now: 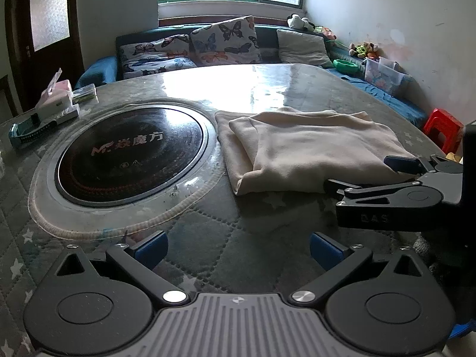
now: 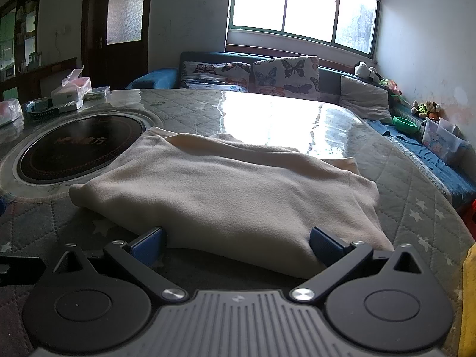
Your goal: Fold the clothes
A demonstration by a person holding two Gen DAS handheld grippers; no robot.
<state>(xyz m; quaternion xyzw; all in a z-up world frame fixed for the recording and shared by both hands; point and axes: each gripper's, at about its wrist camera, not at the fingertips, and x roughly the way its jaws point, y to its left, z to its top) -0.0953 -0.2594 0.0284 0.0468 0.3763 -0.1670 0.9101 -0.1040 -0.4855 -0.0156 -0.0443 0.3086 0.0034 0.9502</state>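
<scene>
One cloth (image 2: 226, 196) lies folded on your table (image 1: 208, 238), little left but tidying; left hand-held gripper (image 1: 238, 251) gapes empty, right hand-held gripper (image 2: 237, 245) wide, straddling its edge.

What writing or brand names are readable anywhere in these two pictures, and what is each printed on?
"M" logo followed by Chinese characters, the last two reading "魔方": on the round black glass cooktop set into the table; the characters before them are unclear.
"DAS": embossed on the black body of the right hand-held gripper, as seen from the left wrist view.
Small symbols beneath the cooktop logo: too small to read.
White tissue box: any print is too blurred to read.
</scene>
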